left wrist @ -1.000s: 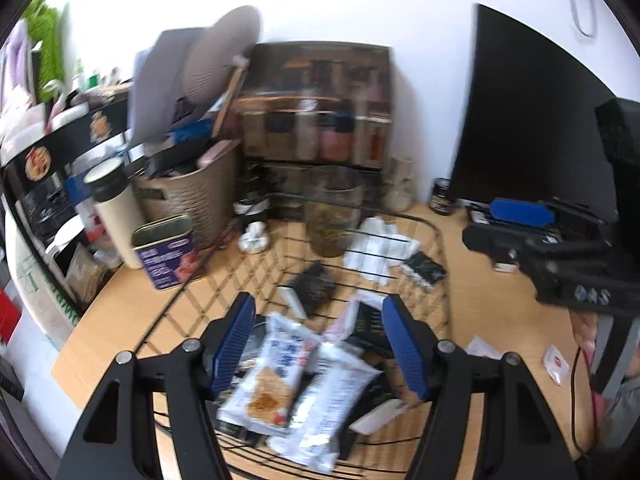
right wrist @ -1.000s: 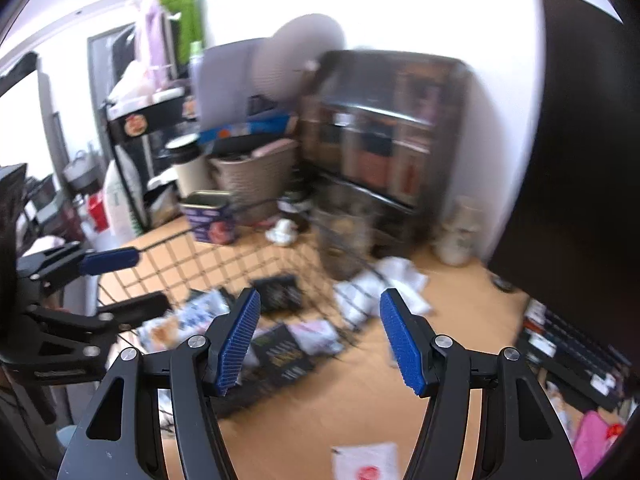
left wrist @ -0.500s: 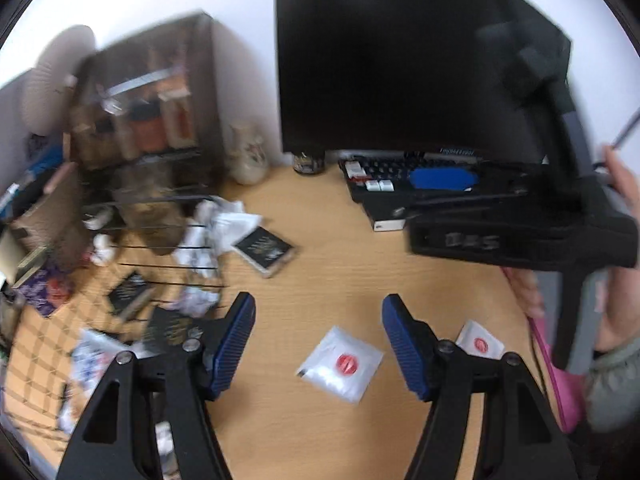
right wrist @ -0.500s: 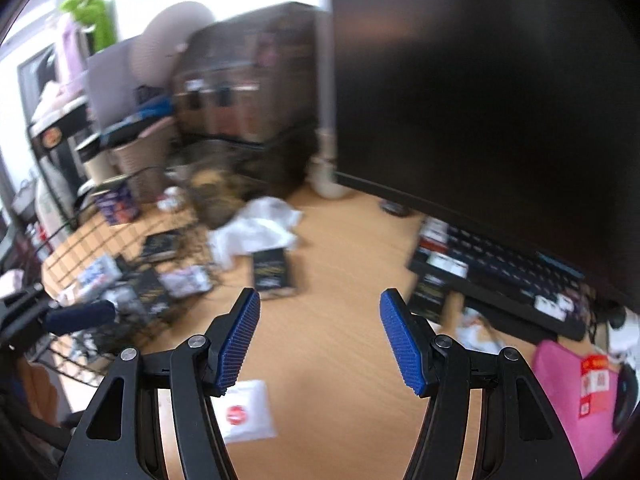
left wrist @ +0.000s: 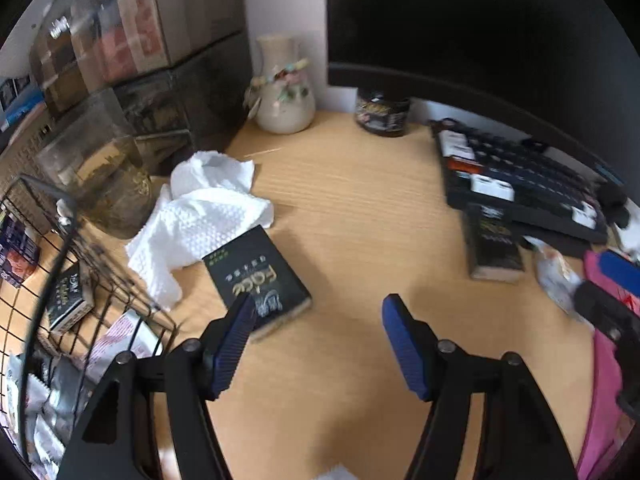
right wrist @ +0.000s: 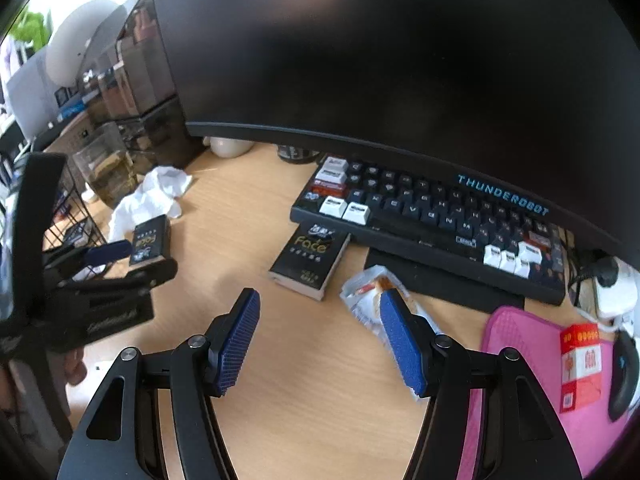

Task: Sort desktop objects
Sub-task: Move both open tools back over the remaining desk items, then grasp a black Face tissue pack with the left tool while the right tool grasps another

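Wooden desk (left wrist: 360, 208), pale grain, backed by a white wall; items listed near to far.

Left gripper (left wrist: 318, 344): blue pads spread wide, nothing between them, above bare desk. Its left pad overlaps the near corner of a black box (left wrist: 256, 278) lettered "Face"; contact cannot be told.

Right gripper (right wrist: 320, 340): blue pads spread wide, holding nothing. Its right pad covers part of a snack packet (right wrist: 370, 296), white with orange print, edges blurred.

Pink mat (right wrist: 532, 360): right of the right gripper, cut off by the frame edge. Carries a red-and-white carton (right wrist: 580, 364) and a dark mouse (right wrist: 622, 376), the latter half out of view.

Wire basket (left wrist: 64, 216): far left, black, only its right side visible. Holds foil packets and a small black box, blurred.

Second box (right wrist: 310, 254): black, same "Face" lettering, lying flat just before the keyboard (right wrist: 432, 216), dark with several white keys.

Tissue (left wrist: 200, 216): white, crumpled, touching the first box's far end.

Glass jar (left wrist: 100, 180): beside the tissue, contents brownish and unclear.

Vase (left wrist: 282, 92): cream, flower trim, by the wall.

Small dark jar (left wrist: 382, 114): label unreadable, partly under the monitor (right wrist: 380, 60), black, off, marked "THUNDEROBOT", its top cropped.

Stacked boxes (left wrist: 140, 40): back left, print blurred.
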`<move>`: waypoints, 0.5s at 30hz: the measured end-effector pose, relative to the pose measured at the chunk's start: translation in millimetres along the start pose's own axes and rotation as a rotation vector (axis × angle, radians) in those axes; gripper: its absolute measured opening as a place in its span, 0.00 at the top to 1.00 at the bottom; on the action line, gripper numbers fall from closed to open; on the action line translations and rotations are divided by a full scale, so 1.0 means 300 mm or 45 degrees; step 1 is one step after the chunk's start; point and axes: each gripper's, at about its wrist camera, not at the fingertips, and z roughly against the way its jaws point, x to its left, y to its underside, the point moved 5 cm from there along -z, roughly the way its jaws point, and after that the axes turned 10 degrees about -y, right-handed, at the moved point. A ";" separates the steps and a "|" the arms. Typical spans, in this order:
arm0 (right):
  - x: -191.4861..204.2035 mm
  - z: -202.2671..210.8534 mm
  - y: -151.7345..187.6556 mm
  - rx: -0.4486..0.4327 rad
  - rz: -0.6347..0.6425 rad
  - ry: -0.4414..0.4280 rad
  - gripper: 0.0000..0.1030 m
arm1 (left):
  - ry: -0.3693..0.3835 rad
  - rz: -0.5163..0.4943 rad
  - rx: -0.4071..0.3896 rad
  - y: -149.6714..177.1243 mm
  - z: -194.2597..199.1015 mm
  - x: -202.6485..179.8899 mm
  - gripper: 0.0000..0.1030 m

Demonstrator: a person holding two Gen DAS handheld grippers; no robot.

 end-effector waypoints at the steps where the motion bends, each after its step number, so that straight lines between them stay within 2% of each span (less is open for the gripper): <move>1: -0.003 -0.010 -0.005 0.004 0.005 -0.001 0.40 | -0.009 0.010 0.014 -0.006 -0.019 0.003 0.31; 4: -0.001 -0.056 -0.019 0.029 0.010 -0.014 0.40 | -0.048 0.019 0.004 -0.025 -0.046 0.013 0.31; 8: 0.025 -0.132 -0.033 0.057 0.008 -0.034 0.40 | -0.038 -0.003 0.002 -0.043 -0.060 0.011 0.32; 11: 0.029 -0.183 -0.051 0.059 -0.007 -0.020 0.40 | -0.074 -0.066 -0.021 -0.049 -0.062 0.004 0.46; 15: 0.019 -0.242 -0.076 0.055 -0.063 -0.017 0.40 | -0.042 -0.096 -0.035 -0.045 -0.059 0.004 0.47</move>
